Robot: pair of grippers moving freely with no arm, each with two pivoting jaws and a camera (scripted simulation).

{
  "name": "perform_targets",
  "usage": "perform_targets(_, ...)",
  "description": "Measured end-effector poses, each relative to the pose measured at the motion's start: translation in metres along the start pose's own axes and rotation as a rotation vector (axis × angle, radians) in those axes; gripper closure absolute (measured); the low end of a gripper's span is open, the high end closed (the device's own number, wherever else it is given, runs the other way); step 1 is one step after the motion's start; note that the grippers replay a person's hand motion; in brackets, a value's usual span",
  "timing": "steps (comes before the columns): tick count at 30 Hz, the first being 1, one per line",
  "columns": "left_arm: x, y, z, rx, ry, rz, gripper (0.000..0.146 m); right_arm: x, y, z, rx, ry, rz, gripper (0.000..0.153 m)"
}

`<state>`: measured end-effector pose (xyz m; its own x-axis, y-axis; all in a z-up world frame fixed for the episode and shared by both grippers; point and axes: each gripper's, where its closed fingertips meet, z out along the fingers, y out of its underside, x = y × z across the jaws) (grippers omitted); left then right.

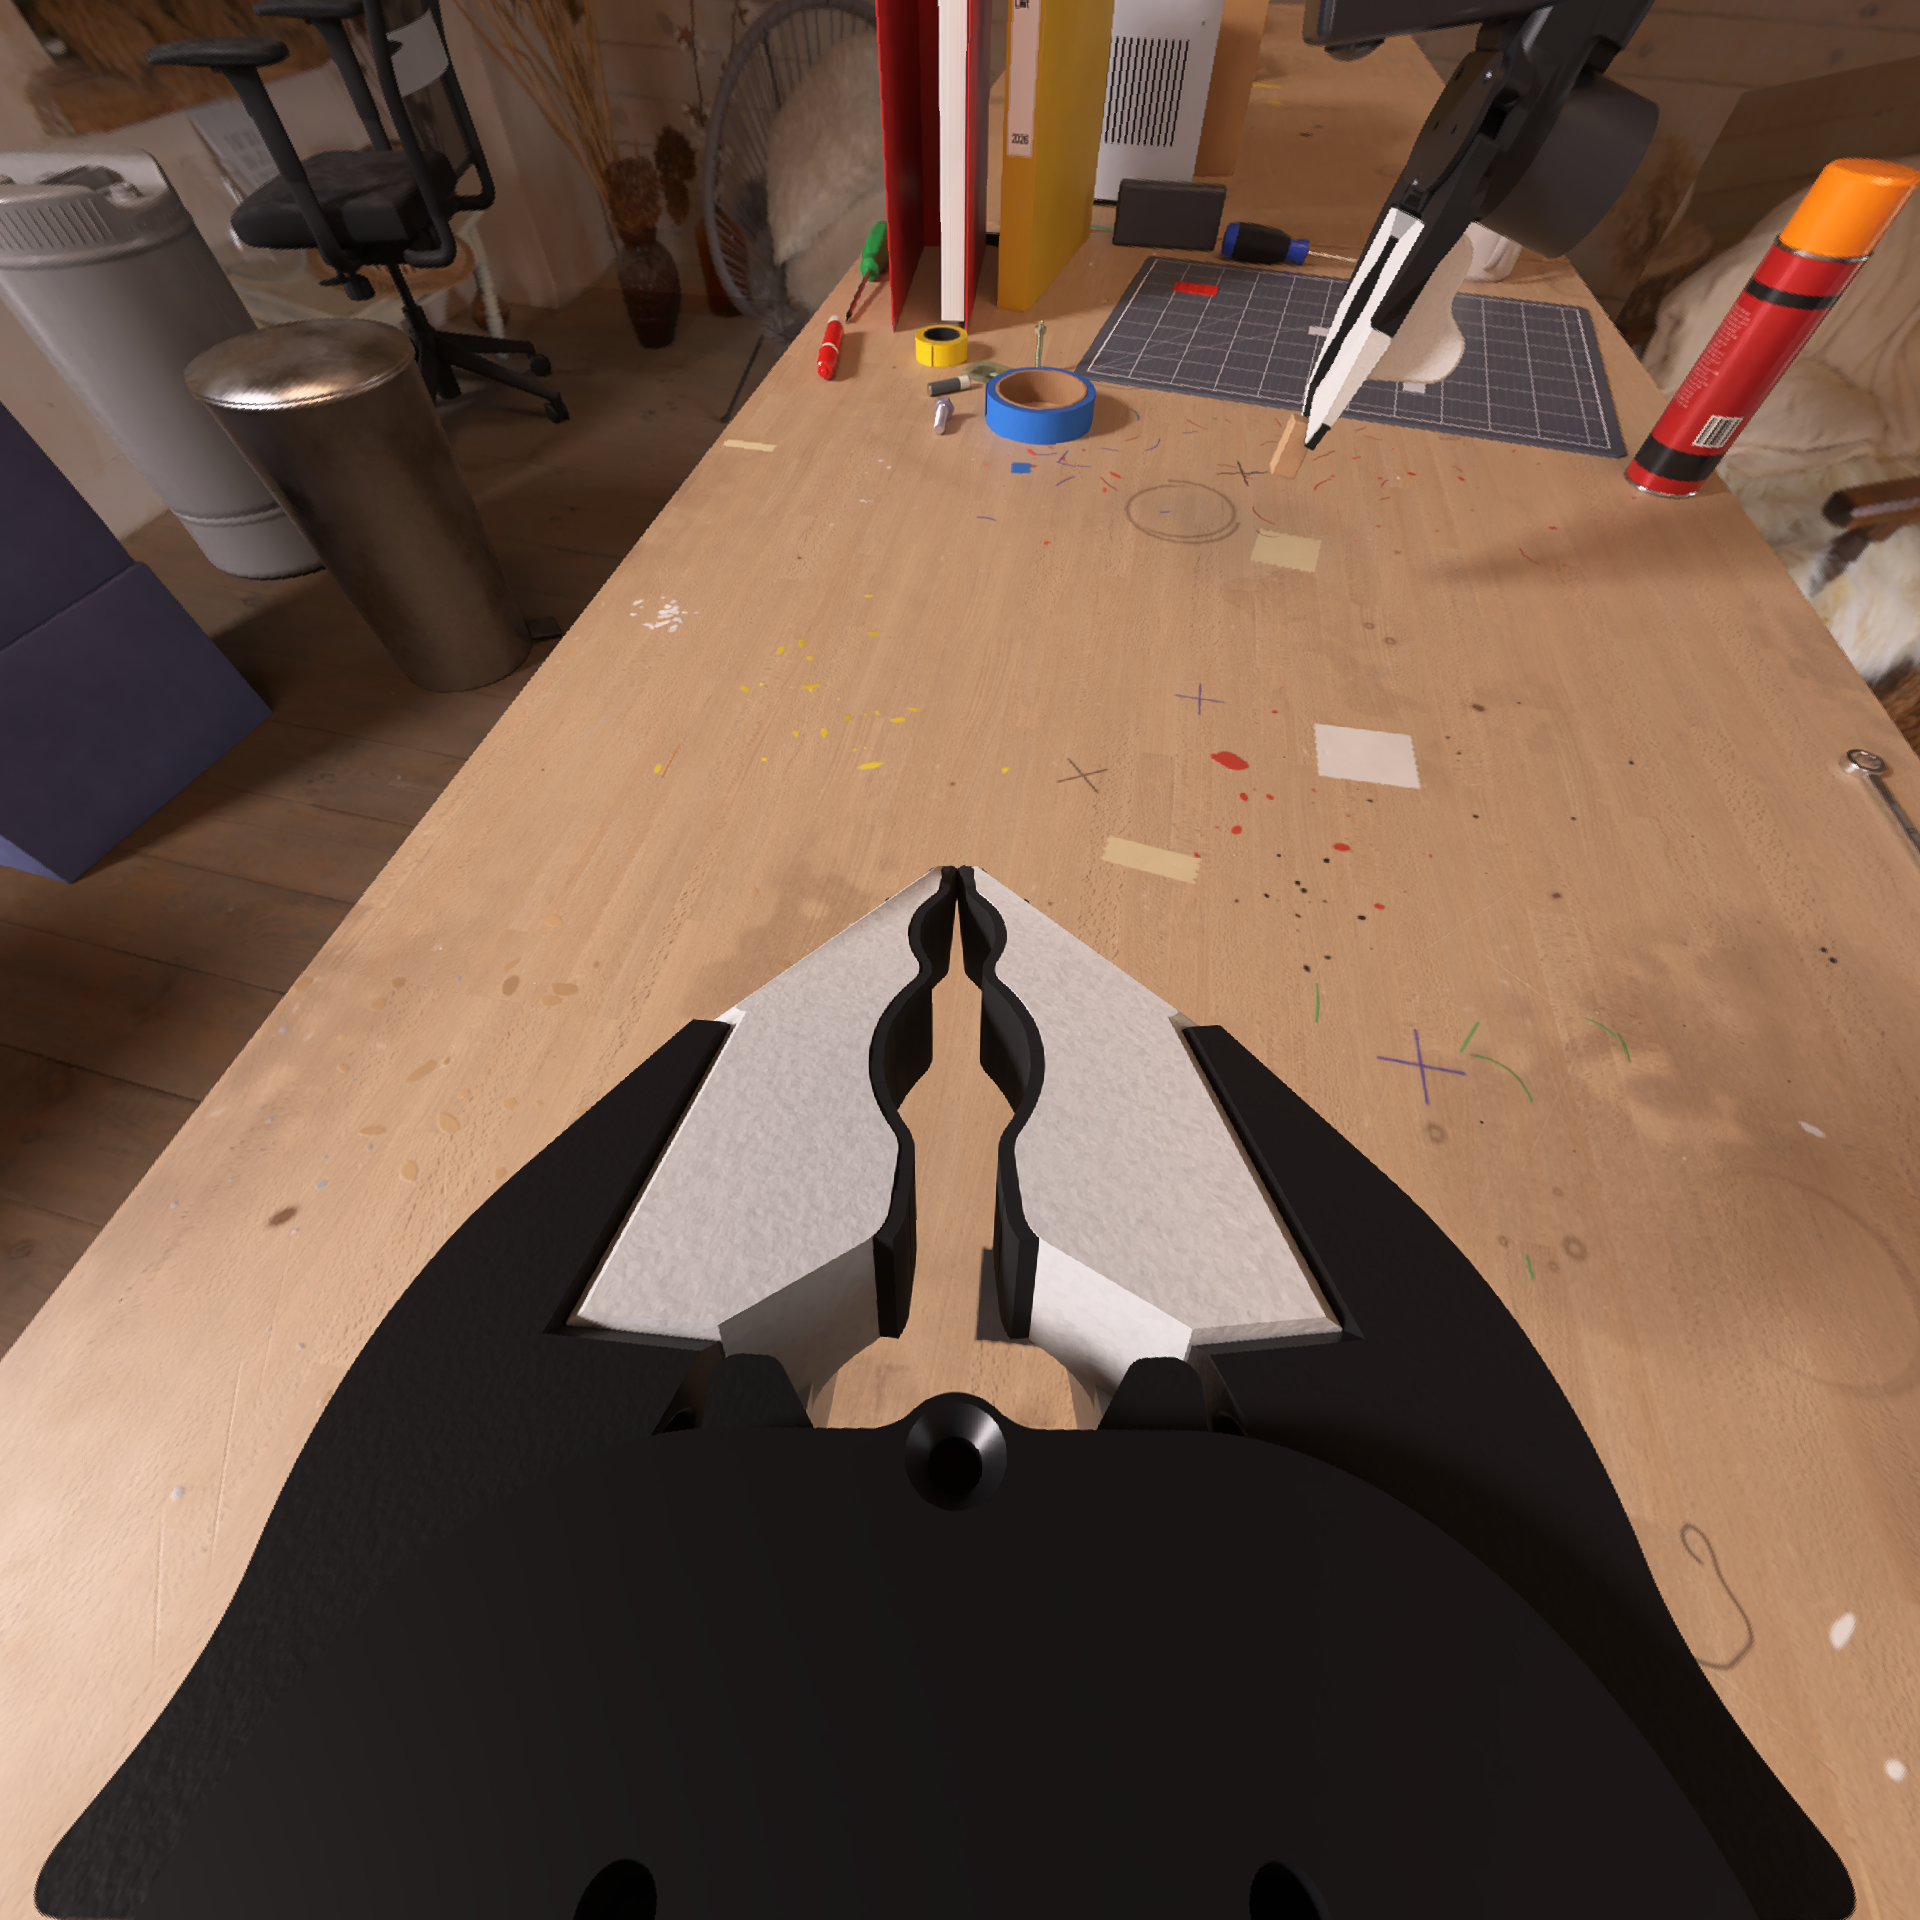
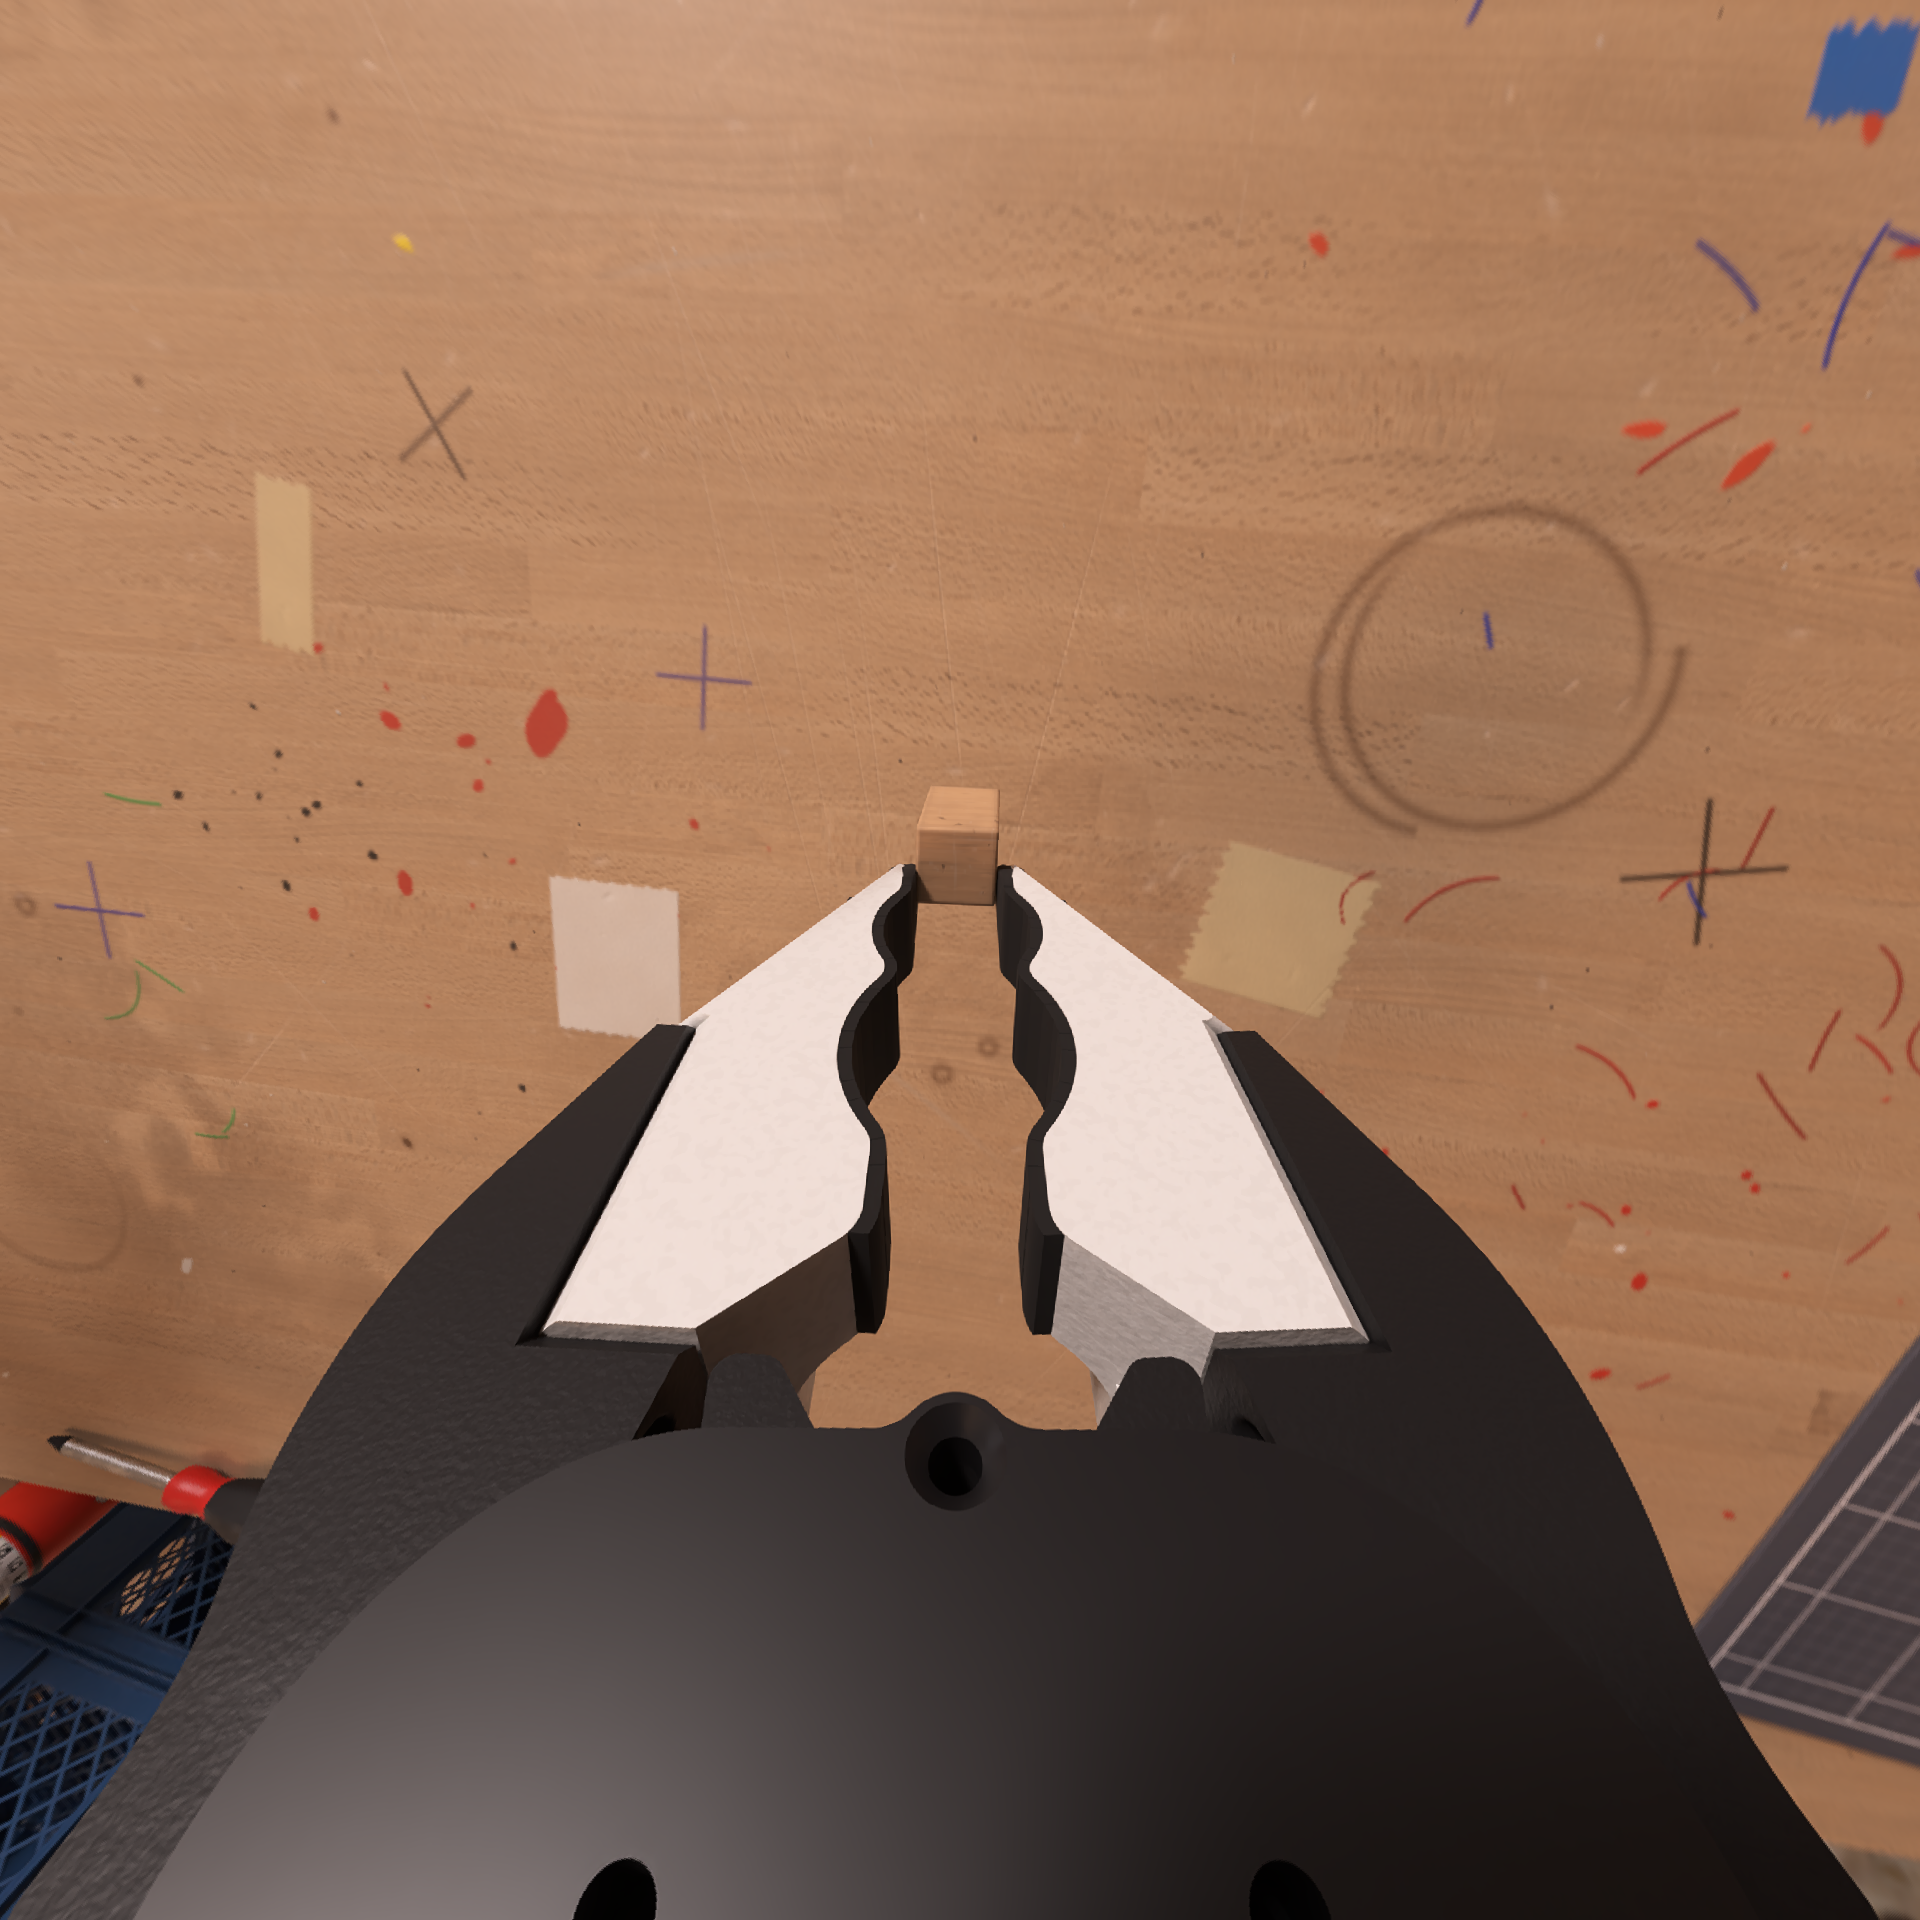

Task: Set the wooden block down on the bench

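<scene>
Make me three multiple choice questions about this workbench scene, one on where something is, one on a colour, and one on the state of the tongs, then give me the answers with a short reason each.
1. Where is the wooden block?
A. On the cutting mat
B. Between the tips of the right tongs
C. Inside the blue tape roll

2. What colour is the cap of the red spray can?
A. Orange
B. Green
C. White

3. How do the left tongs stand?
A. Shut on the block
B. Wide open over the mat
C. Shut and empty

Answers:
1 B, the right wrist view shows the block pinched between the fingertips above the bench.
2 A, the left wrist view shows an orange top on the can.
3 C, their tips nearly meet with only bare bench beyond them.
</scene>
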<state>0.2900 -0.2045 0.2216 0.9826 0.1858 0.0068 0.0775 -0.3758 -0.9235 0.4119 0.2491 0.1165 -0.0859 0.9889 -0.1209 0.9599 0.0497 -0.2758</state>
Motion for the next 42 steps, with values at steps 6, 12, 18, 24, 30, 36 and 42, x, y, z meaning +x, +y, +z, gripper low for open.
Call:
perform_targets(6,0.0,0.0,0.0,0.0,0.001,-0.001,0.146,-0.006,0.024,0.018,-0.098,0.022,-0.005,0.138)
perform_targets(12,0.0,0.0,0.0,0.001,0.001,0.0,0.146,-0.011,0.038,0.044,-0.161,0.023,-0.009,0.138)
perform_targets(18,0.0,0.0,0.0,0.0,0.0,0.001,0.146,-0.006,0.045,0.07,-0.205,0.034,-0.002,0.138)
perform_targets(24,0.0,0.0,0.0,0.002,0.003,-0.002,0.146,0.001,0.039,0.082,-0.156,0.056,-0.029,0.138)
perform_targets(30,0.0,0.0,0.0,0.002,0.003,-0.001,0.146,-0.001,0.028,0.054,-0.012,-0.012,-0.035,0.123)
perform_targets(36,0.0,-0.001,0.0,-0.026,-0.034,0.048,0.146,0.019,0.032,-0.018,0.225,0.079,-0.095,0.123)
perform_targets(42,-0.005,-0.04,-0.021,0.178,-0.142,-0.032,0.146,0.055,0.025,-0.067,0.512,0.169,-0.102,0.119)
